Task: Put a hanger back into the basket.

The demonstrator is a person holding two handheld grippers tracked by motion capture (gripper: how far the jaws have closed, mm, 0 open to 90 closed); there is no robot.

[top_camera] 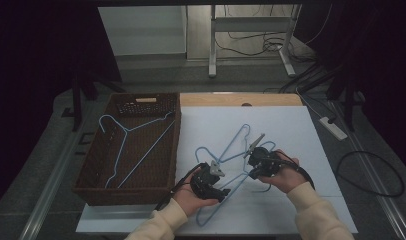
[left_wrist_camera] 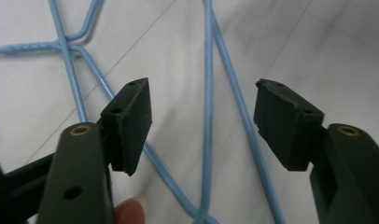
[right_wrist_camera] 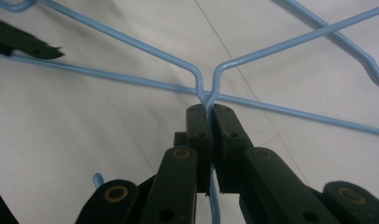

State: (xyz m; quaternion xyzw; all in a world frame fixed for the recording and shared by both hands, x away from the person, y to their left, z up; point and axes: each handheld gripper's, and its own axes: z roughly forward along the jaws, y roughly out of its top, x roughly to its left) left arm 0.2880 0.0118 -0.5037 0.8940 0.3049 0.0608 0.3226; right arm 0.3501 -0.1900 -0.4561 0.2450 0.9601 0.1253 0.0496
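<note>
Blue hanger (right_wrist_camera: 253,56) neck hidden between right gripper (right_wrist_camera: 210,112) jaws | hook cropped

White table (top_camera: 291,130), blue wire hangers (top_camera: 230,150), brown wicker basket (top_camera: 91,175)

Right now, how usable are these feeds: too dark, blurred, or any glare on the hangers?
High view: dim, edges near black, yet the blue hangers and basket read. Left gripper view: bright, wires soft, the pads sharper. Right gripper view: sharp where the right gripper clamps the hanger neck; no glare.
</note>
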